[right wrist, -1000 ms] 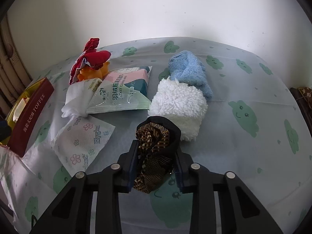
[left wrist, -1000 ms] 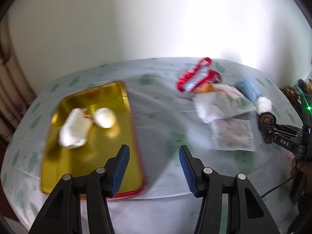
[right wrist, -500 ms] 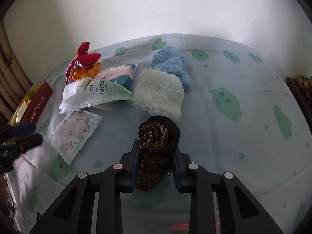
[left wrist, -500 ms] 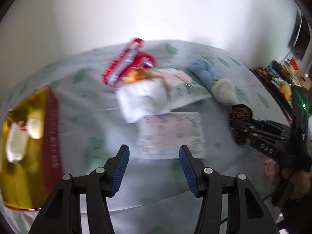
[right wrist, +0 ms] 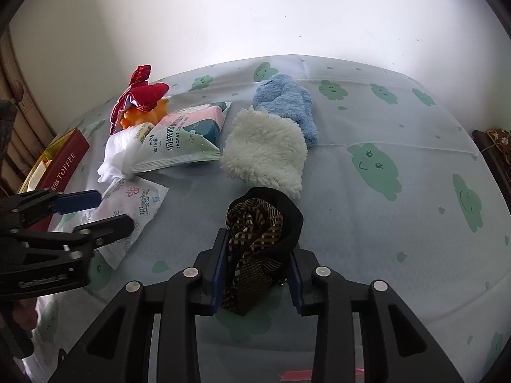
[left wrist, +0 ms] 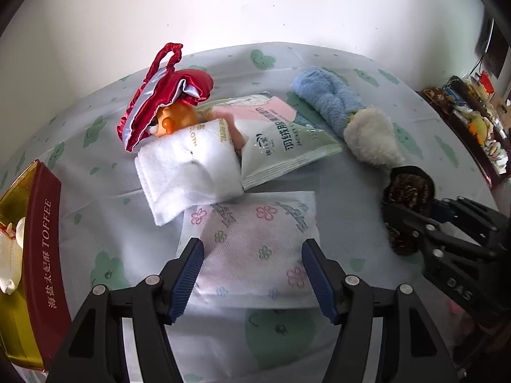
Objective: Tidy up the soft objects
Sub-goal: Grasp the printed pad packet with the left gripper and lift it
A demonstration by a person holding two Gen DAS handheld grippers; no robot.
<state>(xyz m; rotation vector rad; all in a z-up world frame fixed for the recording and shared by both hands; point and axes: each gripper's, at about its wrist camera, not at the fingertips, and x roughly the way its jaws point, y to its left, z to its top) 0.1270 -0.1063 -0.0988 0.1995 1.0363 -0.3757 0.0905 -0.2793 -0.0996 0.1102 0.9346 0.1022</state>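
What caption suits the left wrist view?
Open left tongs poised over the flowered tissue pack; right tongs grip a patterned dark cloth.

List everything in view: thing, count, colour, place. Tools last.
tissue pack: 1, white with flower print, near table edge, under the left tool
folded towel: 1, white, behind the tissue pack
wipes pack: 1, green and pink, right of the towel
doll: 1, orange with red satin hat, behind the towel
fluffy sock: 1, blue, far right
fleece mitt: 1, cream, in front of the sock
toffee tin: 1, red and gold, left
tablecloth: 1, pale with green clouds
patterned cloth: 1, brown-black, in the right tool
left tool: open
right tool: shut on the cloth
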